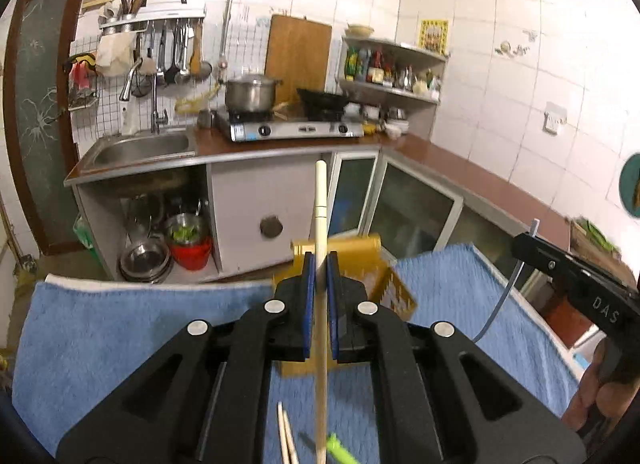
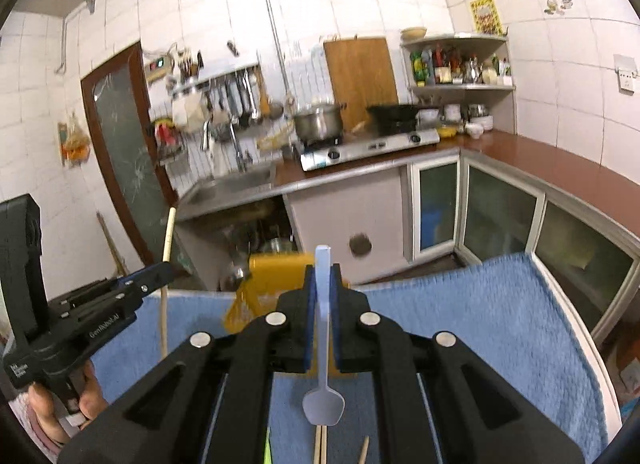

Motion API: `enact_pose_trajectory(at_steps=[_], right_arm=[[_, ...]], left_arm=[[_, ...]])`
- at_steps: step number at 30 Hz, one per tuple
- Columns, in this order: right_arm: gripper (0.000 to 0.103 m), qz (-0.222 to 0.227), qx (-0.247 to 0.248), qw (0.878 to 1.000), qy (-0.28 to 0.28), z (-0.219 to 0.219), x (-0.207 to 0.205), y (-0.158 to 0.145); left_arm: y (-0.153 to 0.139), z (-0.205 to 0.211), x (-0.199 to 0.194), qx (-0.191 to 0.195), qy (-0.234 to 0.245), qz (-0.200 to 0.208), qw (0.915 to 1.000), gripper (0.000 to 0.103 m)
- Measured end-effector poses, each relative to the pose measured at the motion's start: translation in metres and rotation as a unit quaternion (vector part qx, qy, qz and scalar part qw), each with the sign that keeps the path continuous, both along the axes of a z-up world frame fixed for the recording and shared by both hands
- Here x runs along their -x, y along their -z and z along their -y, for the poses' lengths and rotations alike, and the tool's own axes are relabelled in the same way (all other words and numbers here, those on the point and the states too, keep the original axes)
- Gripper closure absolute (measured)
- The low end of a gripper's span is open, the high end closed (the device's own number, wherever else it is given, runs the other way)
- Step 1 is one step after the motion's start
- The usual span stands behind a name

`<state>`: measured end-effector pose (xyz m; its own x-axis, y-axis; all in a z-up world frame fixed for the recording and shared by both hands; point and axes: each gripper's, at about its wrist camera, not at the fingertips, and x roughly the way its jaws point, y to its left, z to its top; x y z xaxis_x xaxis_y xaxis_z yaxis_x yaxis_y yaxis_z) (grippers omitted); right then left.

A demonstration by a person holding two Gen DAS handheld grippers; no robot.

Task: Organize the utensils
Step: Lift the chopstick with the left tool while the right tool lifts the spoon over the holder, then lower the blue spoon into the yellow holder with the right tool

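Above blue towel (image 1: 120, 328), a chopstick (image 1: 321, 216) is clamped by the left gripper (image 1: 320, 264), a translucent spoon (image 2: 323, 404) by the right gripper (image 2: 322, 276); both should be lowered upright into the yellow holder (image 2: 276, 272).

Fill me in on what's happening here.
A person is sorting utensils with two handheld grippers above a blue towel. The left gripper has its jaws shut on a chopstick, the right gripper on a clear plastic spoon. Both are lifted near a yellow holder. More chopsticks lie on the towel.
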<state>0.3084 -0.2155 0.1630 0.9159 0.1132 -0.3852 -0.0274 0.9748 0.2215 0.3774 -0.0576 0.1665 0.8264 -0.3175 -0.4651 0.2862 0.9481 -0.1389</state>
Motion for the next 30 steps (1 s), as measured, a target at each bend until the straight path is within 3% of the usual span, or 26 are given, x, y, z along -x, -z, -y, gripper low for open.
enact_pose_trajectory(at_steps=[9, 15, 18, 21, 24, 30], right_arm=[[0.096, 0.074, -0.018, 0.997, 0.028, 0.004, -0.036, -0.017], [0.096, 0.068, -0.021, 0.997, 0.022, 0.001, -0.064, 0.006], [0.096, 0.055, -0.01, 0.998, 0.015, -0.002, -0.077, 0.021], [0.096, 0.041, 0.005, 0.999, 0.009, -0.005, -0.086, 0.032], [0.096, 0.029, 0.026, 0.999, 0.005, -0.009, -0.093, 0.041], [0.096, 0.005, 0.033, 0.999, 0.002, -0.011, -0.1, 0.058]], left_arm=[[-0.019, 0.005, -0.041, 0.044, -0.02, 0.067, 0.9966, 0.098], [-0.018, 0.01, -0.059, 0.046, -0.045, 0.127, 0.9899, 0.098], [-0.009, 0.019, -0.073, 0.025, -0.057, 0.127, 0.9899, 0.098], [0.007, 0.034, -0.084, -0.032, -0.061, 0.128, 0.9893, 0.098], [0.021, 0.039, -0.091, -0.057, -0.061, 0.124, 0.9887, 0.098], [0.043, 0.027, -0.104, -0.033, -0.058, 0.086, 0.994, 0.098]])
